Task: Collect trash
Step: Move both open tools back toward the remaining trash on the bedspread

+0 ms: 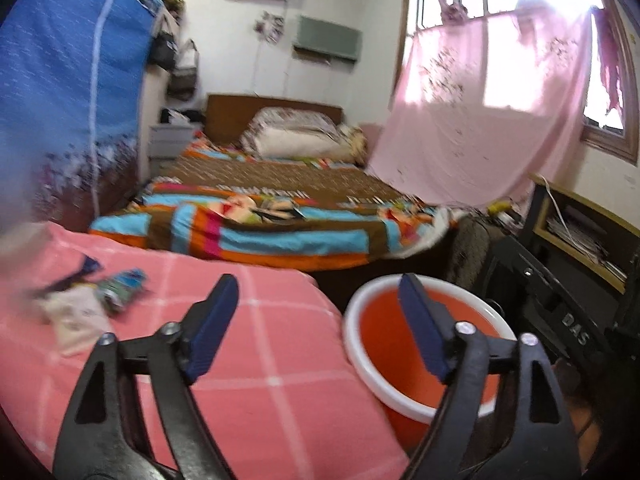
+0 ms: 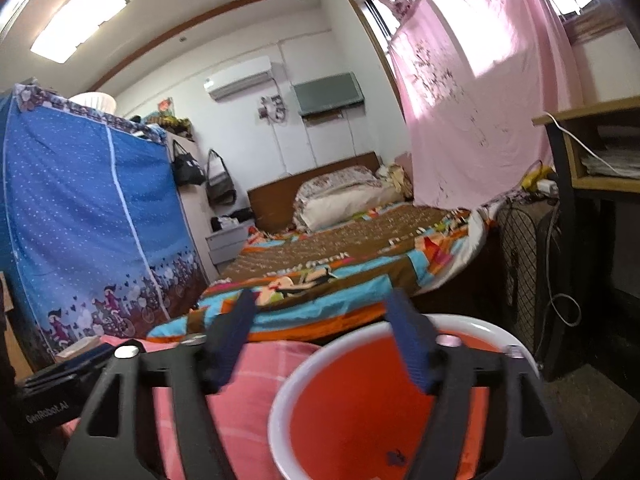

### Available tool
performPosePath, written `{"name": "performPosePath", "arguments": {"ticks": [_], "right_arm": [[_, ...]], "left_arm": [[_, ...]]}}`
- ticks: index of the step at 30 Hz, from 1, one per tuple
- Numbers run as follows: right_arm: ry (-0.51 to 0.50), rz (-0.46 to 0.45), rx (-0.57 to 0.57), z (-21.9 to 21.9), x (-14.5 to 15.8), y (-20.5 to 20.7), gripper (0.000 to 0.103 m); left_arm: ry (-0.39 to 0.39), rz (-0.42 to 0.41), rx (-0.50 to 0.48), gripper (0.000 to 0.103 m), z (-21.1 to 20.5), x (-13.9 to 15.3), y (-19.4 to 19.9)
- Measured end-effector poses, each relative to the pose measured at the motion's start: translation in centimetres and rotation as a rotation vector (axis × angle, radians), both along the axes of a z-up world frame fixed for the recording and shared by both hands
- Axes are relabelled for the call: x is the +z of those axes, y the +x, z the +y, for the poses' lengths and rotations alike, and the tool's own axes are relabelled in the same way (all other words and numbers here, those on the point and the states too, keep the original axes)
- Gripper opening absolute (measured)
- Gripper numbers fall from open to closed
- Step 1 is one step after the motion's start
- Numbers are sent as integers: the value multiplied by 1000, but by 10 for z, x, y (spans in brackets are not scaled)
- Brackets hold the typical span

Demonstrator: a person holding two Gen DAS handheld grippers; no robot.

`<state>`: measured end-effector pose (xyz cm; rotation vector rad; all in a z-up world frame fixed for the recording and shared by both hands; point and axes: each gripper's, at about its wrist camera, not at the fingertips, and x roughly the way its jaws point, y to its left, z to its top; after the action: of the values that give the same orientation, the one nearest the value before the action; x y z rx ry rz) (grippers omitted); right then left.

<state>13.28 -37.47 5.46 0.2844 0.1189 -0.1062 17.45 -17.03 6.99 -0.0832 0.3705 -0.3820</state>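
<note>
I see both sets of tongs spread and empty: my left gripper (image 1: pixel 316 296) above the pink checked cloth (image 1: pixel 248 360), where wrappers (image 1: pixel 116 292) lie; my right gripper (image 2: pixel 324 316) over the orange bin (image 2: pixel 360 412). Readable: "GenRobot.AI", "DAS".

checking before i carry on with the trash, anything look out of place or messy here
Yes: a small heap of crumpled wrappers and paper lies loose on the pink checked cloth, left of the orange bucket rather than in it. The bucket holds only a small dark scrap. Both tools are open and empty.
</note>
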Motion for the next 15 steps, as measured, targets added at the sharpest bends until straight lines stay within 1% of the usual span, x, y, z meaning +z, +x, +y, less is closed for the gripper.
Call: {"name": "performPosePath", "arguments": {"ticks": [1,2,3,5,7,10,15], "right_arm": [[-5,-16,7,3,2,0,76],[-12,-29,14,8,4,0,77],[-24,-45,24,14,6,1,79],[-40,-70,31,23,9,1,87],[-53,-107,31,35,12,2,103],[-64,-151,37,50,15,3,103],[-84,-197,107,80,19,9,103]], "left_arm": [[-3,-13,19,94,5,2,-1],[-10,-28,47,100,13,4,-3],[-15,-38,66,103,19,5,-3],[-34,-69,118,103,33,7,-6],[-54,-98,159,103,48,8,-10],[-62,-123,214,103,69,11,-13],[-52,-158,299,103,102,11,-19]]}}
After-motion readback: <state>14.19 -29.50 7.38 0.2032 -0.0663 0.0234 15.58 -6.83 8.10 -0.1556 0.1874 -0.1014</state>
